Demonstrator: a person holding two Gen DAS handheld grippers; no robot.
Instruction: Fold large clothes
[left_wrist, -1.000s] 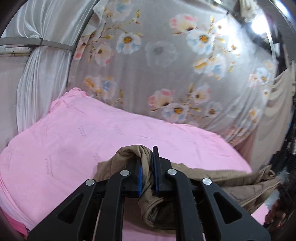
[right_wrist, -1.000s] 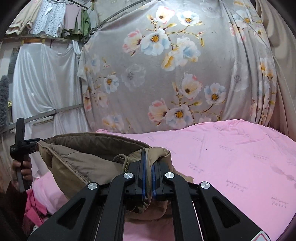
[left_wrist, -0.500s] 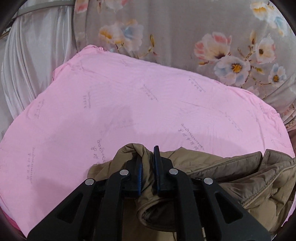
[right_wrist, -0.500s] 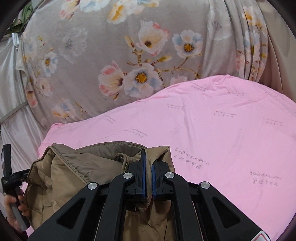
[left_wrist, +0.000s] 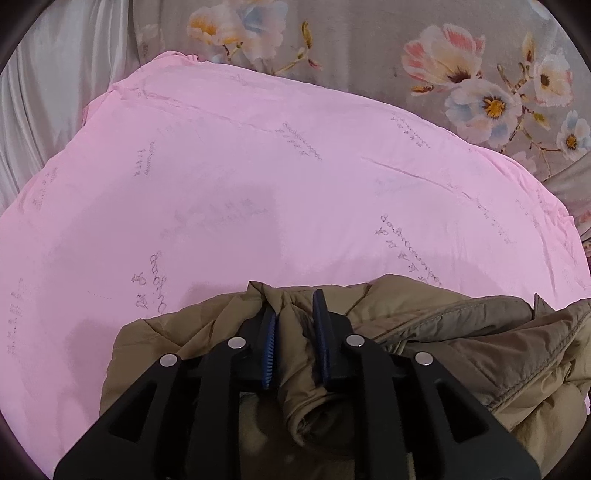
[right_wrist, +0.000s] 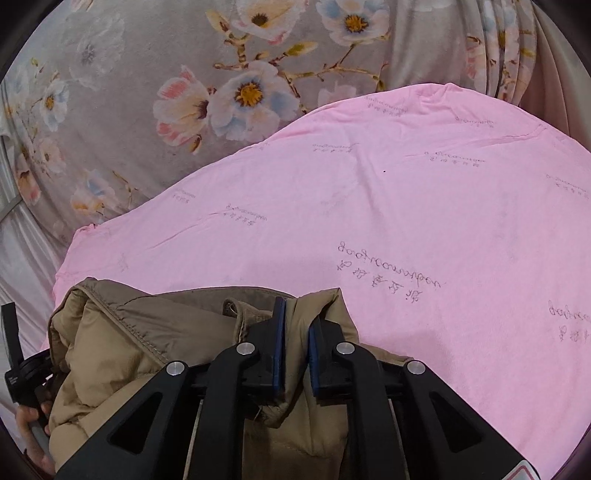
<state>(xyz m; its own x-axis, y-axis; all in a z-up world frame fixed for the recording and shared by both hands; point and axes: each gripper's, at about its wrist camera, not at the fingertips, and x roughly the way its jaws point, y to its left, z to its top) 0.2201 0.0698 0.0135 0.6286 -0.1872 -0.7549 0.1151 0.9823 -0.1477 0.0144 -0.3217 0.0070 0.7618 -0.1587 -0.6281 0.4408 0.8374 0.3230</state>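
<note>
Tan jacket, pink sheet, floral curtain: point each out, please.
tan jacket (left_wrist: 461, 339): left wrist view, quilted panel right of the claw.
pink sheet (right_wrist: 424, 206): right wrist view, bare middle.
floral curtain (right_wrist: 243, 92): right wrist view, blue flower.
</note>
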